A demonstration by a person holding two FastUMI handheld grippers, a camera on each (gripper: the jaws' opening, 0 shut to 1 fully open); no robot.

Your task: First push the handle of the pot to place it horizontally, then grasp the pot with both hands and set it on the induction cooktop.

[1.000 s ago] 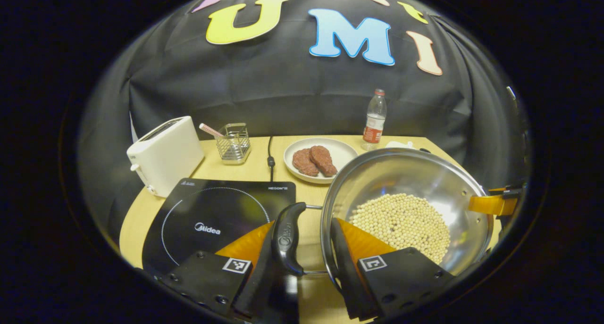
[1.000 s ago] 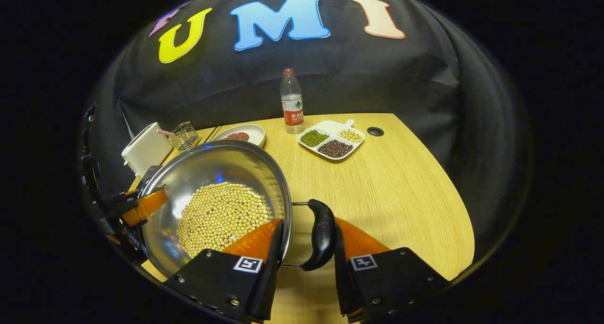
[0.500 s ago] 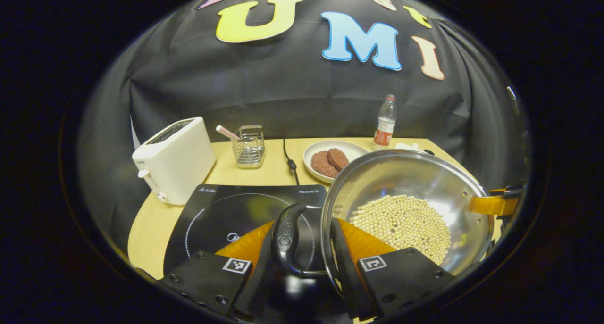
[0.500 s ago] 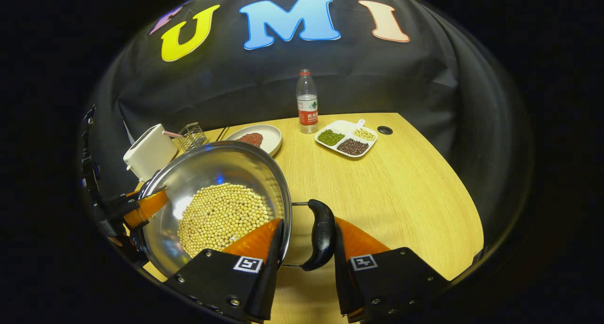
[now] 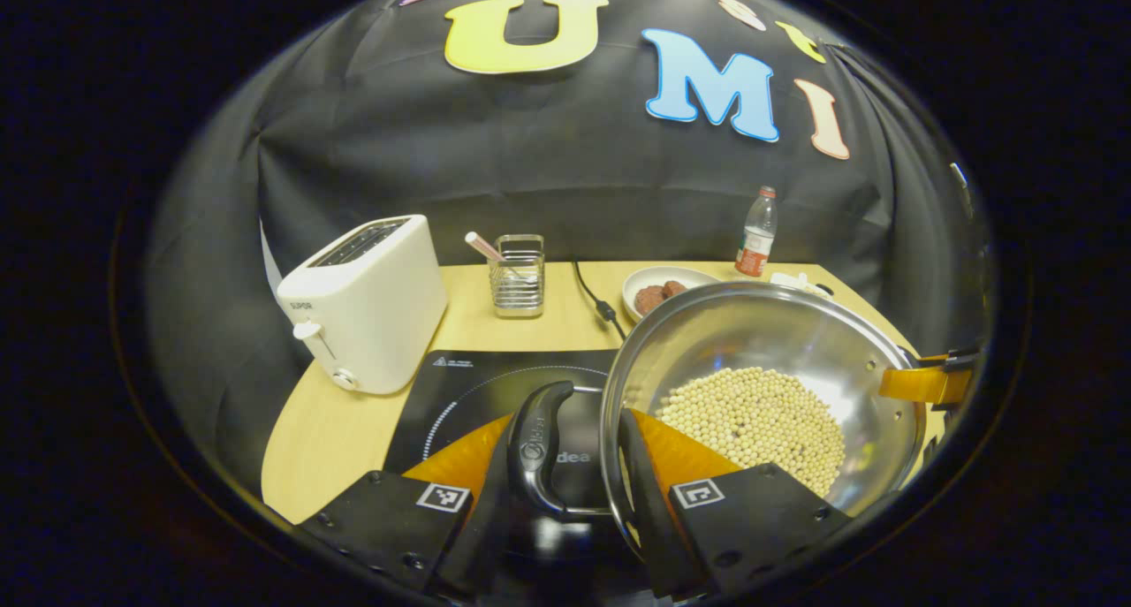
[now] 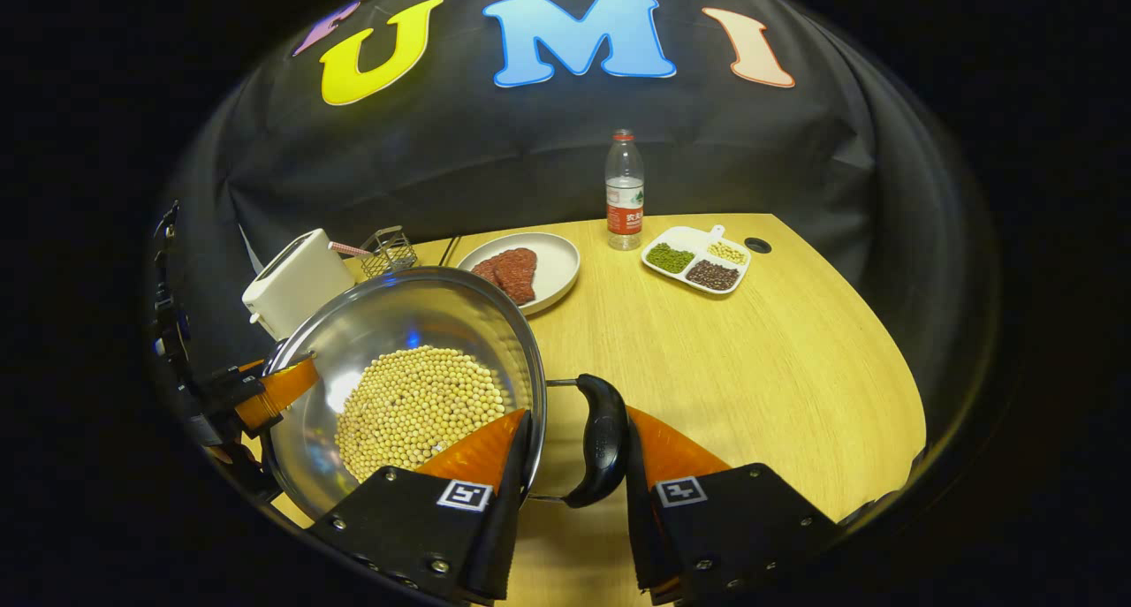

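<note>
A steel pot (image 5: pixel 769 342) holding pale soybeans (image 5: pixel 751 417) hangs between both grippers. My left gripper (image 5: pixel 567 420) is shut on the pot's black left handle (image 5: pixel 537 443), one orange finger outside the handle and the other inside the pot wall. My right gripper (image 6: pixel 576 415) is shut the same way on the black right handle (image 6: pixel 604 439). The black induction cooktop (image 5: pixel 468 386) lies under the left handle and the pot's left side. The pot (image 6: pixel 406 324) hides the cooktop in the right gripper view.
A white toaster (image 5: pixel 367 302) stands left of the cooktop, with a wire holder (image 5: pixel 519 276) and a power cable (image 5: pixel 596 302) behind it. Farther right on the wooden table (image 6: pixel 751 360) are a plate of patties (image 6: pixel 521 267), a water bottle (image 6: pixel 625 192) and a divided bean tray (image 6: pixel 698 261).
Both grippers have carried the pot to the left. The cooktop has slid in under the left handle, and the toaster is nearer. Both grips are unchanged.
</note>
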